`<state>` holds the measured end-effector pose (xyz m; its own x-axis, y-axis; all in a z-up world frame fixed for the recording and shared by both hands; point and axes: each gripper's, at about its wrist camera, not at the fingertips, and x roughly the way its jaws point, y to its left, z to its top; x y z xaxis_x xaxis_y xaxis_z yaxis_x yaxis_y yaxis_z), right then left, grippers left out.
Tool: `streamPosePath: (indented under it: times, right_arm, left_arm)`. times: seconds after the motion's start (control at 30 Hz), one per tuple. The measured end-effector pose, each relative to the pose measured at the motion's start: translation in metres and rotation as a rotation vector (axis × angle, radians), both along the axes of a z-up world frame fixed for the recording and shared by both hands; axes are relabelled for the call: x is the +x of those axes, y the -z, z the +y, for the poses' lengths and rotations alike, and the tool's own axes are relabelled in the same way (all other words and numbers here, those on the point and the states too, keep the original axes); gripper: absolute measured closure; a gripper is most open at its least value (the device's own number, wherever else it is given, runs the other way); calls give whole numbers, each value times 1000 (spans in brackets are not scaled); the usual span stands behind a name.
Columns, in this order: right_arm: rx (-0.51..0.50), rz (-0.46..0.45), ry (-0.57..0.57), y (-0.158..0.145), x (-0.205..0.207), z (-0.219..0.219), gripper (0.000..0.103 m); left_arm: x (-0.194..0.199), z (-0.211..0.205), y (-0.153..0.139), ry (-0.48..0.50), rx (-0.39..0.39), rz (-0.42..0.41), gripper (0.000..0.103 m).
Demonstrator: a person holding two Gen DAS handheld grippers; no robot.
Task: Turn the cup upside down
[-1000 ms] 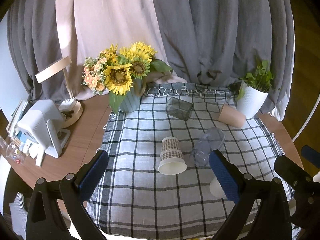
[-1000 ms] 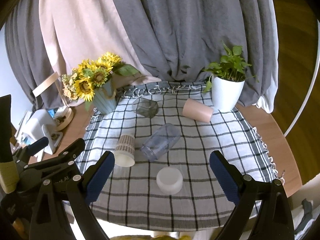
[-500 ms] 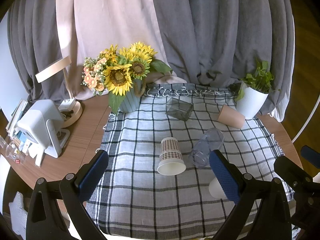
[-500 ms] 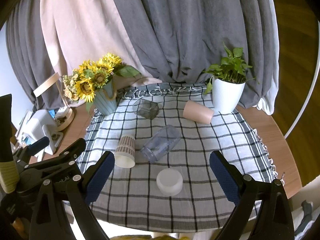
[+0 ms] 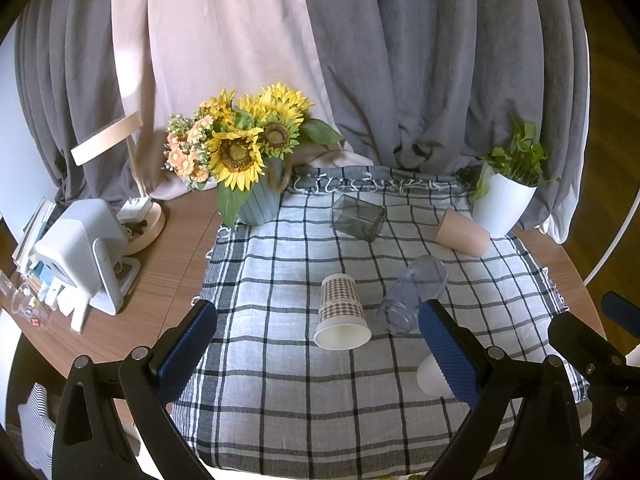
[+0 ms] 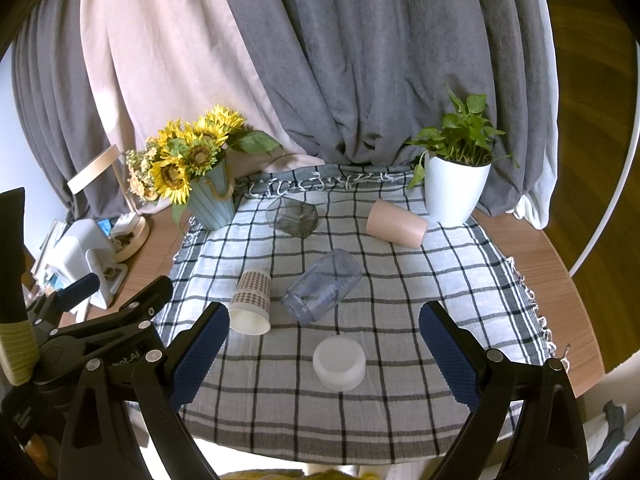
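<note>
A round wooden table (image 5: 172,264) is covered by a checked cloth (image 5: 280,380) of white and grey with dark lines. Behind it hang grey and pale pink curtains (image 6: 320,60).

Five cups sit on the cloth. A paper cup (image 5: 342,314) with a brown checked pattern lies on its side near the middle, its white open mouth facing the viewer. Just to its right, close but apart from it, a clear plastic cup (image 6: 322,286) also lies on its side. Nearer the front edge, a short white cup (image 6: 340,362) stands with a flat face up; whether that face is its base cannot be told. Toward the back, a dark glass cup (image 6: 292,218) and a pink cup (image 6: 396,224) both lie on their sides, well apart from each other.

At the back left corner stands a blue vase of sunflowers (image 5: 244,152). At the back right corner stands a white pot with a green plant (image 6: 456,188). A white device (image 5: 80,256) and a lamp (image 5: 120,168) sit on the bare wood to the left.

The left gripper (image 5: 318,354) hangs above the front of the cloth, its blue-padded fingers spread wide apart and holding nothing. The right gripper (image 6: 324,360) hangs beside it, likewise spread wide and empty, with the white cup seen between its fingers.
</note>
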<state>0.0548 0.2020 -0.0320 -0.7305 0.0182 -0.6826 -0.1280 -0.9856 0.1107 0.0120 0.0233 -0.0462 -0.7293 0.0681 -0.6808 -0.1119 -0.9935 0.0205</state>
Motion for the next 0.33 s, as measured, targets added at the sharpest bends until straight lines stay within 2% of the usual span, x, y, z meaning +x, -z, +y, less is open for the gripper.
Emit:
streamPosePath:
  times: [0.33]
  right_arm:
    - [0, 0, 0, 0, 0, 0, 7]
  left_arm:
    - [0, 0, 0, -2, 0, -2, 0]
